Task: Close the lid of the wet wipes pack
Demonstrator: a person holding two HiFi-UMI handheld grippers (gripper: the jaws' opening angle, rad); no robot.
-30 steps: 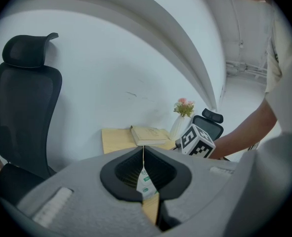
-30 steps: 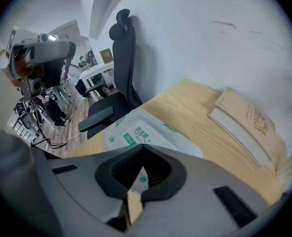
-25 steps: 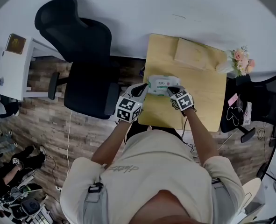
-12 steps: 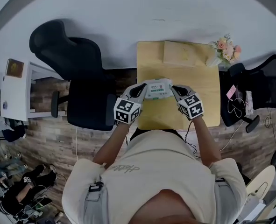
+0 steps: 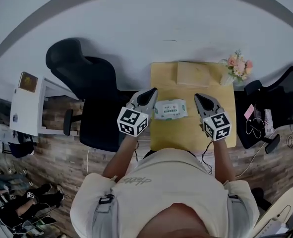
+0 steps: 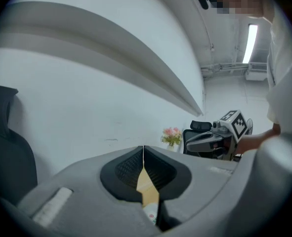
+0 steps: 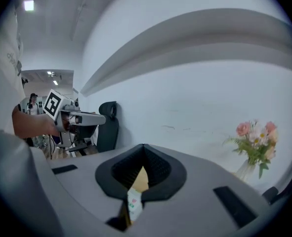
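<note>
The wet wipes pack, white with a green label, lies flat on the small wooden table; its lid looks down. My left gripper hovers just off the pack's left end, jaws shut and empty. The right gripper sits a short gap off the right end, also shut with nothing in it. In the left gripper view the jaws meet, and a sliver of the pack shows below them. In the right gripper view the jaws are pressed together above a corner of the pack.
A flat wooden box lies at the table's back edge, with a vase of pink flowers at the back right corner. A black office chair stands left of the table, another to the right. A white shelf unit stands far left.
Both grippers were against the pack's two ends; they have drawn back outward and now stand apart from it. The pack rests on the table.
</note>
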